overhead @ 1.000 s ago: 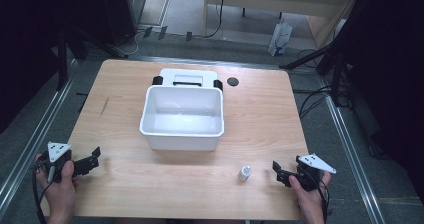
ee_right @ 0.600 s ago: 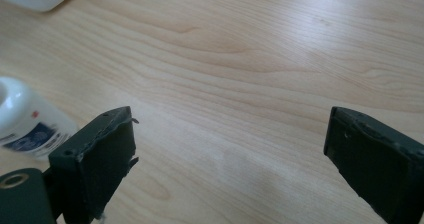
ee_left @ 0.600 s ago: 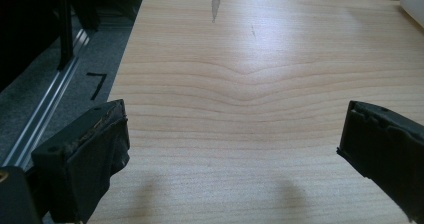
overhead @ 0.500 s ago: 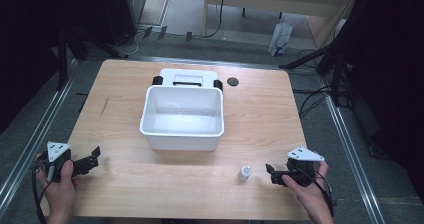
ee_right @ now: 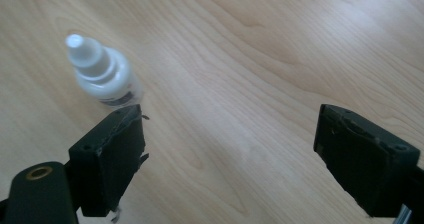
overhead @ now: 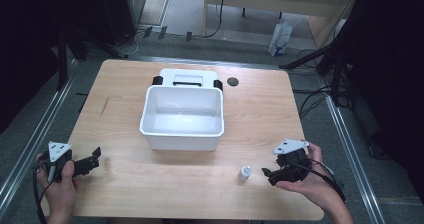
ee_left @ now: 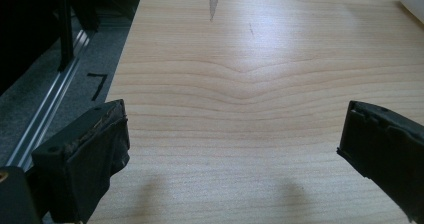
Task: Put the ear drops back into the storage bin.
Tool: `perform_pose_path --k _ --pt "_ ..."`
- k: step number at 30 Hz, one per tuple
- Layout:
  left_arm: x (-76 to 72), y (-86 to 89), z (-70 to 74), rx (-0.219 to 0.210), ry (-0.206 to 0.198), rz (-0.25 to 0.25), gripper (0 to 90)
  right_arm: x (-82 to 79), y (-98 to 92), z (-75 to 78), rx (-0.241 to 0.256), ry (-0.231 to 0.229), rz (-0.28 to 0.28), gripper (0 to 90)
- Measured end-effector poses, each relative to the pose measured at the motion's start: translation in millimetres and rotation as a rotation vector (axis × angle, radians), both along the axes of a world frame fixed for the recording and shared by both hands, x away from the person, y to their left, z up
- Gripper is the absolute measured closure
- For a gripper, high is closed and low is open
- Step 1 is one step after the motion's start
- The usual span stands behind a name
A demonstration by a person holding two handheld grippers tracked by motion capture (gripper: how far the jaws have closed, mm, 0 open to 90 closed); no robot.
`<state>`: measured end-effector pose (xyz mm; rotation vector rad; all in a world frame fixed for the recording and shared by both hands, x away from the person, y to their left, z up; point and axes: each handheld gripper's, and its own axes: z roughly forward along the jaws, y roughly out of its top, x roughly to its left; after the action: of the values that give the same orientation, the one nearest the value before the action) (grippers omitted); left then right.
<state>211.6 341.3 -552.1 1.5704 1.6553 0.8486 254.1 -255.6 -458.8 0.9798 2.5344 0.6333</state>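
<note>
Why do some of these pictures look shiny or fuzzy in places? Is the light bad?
In the high view the table is evenly lit while the room around it falls into darkness. In the left gripper view a pale glare washes over the wood, and two soft shadows lie before the jaws. In the right gripper view the small white bottle looks slightly soft, with glare on the wood beside it.

Both tools [overhead: 92, 160] [overhead: 269, 175] wide-jawed, low
</note>
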Motion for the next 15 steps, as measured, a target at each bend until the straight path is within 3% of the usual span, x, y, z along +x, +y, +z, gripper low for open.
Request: perform_pose_path --k 1,3,8,9,11,15 --pt "0.0 0.0 0.0 0.000 0.000 0.000 0.4 0.0 0.0 0.0 0.000 0.000 0.000 12.5" --pt "0.1 -0.2 0.1 0.004 0.003 -0.001 0.4 -0.1 10.3 1.3 -0.055 0.036 0.056 13.1" --pt "0.1 -1.2 0.1 0.015 0.006 -0.005 0.5 -3.3 29.5 2.5 -0.125 0.078 0.138 17.4" --pt "0.1 -1.2 0.1 0.015 0.006 -0.005 0.4 -3.3 29.5 2.5 -0.125 0.078 0.138 17.4" --pt "0.5 -1.2 0.0 0.011 0.005 -0.002 0.4 -5.5 39.0 5.5 -0.152 0.090 0.202 23.9" --pt "0.9 -1.1 0.0 0.011 0.005 -0.003 0.4 -6.7 48.0 10.6 -0.164 0.110 0.258 30.6"
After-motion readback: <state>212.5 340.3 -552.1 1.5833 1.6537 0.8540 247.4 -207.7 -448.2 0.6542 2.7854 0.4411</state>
